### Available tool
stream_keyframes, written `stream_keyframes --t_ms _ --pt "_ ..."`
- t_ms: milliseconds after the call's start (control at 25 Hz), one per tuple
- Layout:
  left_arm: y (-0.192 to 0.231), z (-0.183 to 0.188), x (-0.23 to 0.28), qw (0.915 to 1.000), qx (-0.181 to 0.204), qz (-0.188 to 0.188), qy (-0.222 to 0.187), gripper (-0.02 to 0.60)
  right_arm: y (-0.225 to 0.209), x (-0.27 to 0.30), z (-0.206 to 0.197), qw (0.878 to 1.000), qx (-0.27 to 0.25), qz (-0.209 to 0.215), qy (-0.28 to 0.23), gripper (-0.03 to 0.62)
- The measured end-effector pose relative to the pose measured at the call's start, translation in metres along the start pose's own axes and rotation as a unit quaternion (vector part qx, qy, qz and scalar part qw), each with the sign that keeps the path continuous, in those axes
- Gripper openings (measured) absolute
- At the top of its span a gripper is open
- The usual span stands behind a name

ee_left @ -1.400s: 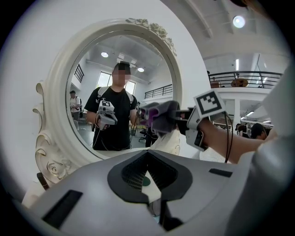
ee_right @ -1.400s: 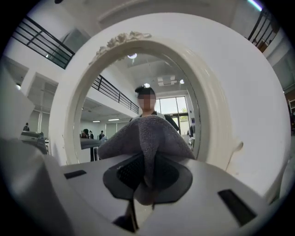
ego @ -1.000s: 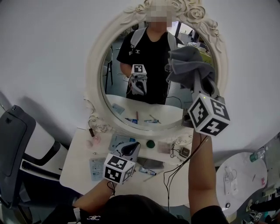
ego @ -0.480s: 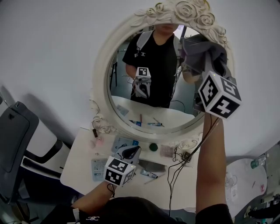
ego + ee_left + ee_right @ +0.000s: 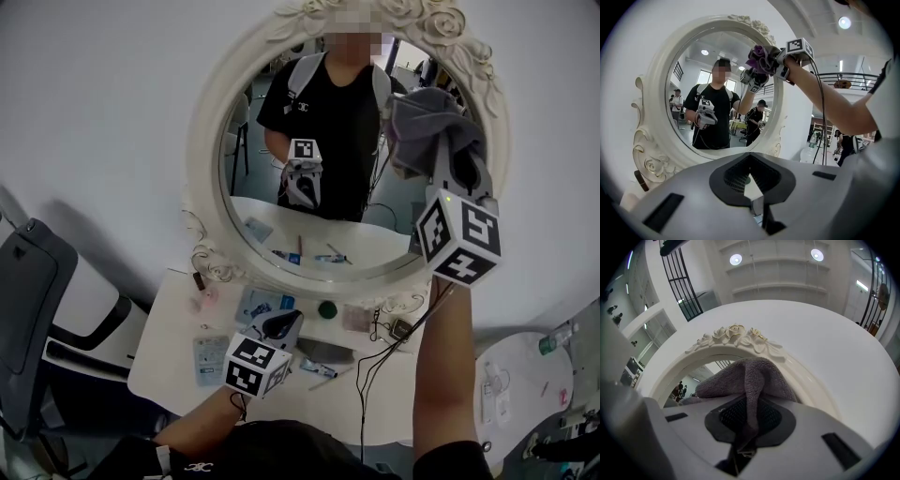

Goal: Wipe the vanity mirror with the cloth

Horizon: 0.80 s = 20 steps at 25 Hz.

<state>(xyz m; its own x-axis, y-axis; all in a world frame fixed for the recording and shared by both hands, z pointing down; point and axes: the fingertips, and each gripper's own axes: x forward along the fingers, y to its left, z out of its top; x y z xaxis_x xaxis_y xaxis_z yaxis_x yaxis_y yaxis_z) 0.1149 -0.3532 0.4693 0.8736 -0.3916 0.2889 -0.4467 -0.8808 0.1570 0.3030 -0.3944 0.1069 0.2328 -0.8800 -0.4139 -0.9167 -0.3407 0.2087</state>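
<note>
– Upper right of the head view: is that where the cloth is?
– Yes. Your right gripper point(image 5: 448, 155) is clamped on the cloth point(image 5: 424, 120). The right gripper view shows a grey fold pinched between the jaws, with the rest bunched over the top. You've got it up against the mirror point(image 5: 347, 234), near the right rim, just under the rose crest. In the left gripper view the cloth meets its own reflection, so call it touching the glass.
– Other claw?
– Your left gripper point(image 5: 281, 322) hangs low, lower centre of the head view, over the table point(image 5: 164, 361). Its jaw tips are together with nothing between them. Idle.
– How far along?
– Judgement: mid-wipe. You're on the glass, so grasp and reach are done. How much is already wiped, can't tell. No streaks, smears or clean/dirty line show anywhere. The cloth sits at the upper right edge only, so you likely have the centre, the left side and the bottom arc to cover. You may have passed over them already; the frames don't show that.
– And after that?
– Take the cloth off the glass and put it down. The table is cluttered with small items, so pick your spot.
</note>
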Motion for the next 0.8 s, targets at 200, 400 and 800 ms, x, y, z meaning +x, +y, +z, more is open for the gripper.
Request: stream_keyframes --t_ms 200,400,800 --pt "0.001 -0.003 0.006 1.0000 0.000 -0.003 0.006 -0.002 -0.002 -0.016 -0.032 1.000 0.007 -0.003 0.011 0.041" --pt "-0.001 -0.008 0.011 0.9998 0.002 -0.008 0.015 0.000 -0.002 -0.030 -0.060 1.000 0.016 -0.003 0.025 0.041" --pt "0.000 -0.011 0.018 0.9997 0.001 -0.013 0.023 -0.002 -0.001 -0.063 -0.132 0.997 0.043 -0.010 0.065 0.041"
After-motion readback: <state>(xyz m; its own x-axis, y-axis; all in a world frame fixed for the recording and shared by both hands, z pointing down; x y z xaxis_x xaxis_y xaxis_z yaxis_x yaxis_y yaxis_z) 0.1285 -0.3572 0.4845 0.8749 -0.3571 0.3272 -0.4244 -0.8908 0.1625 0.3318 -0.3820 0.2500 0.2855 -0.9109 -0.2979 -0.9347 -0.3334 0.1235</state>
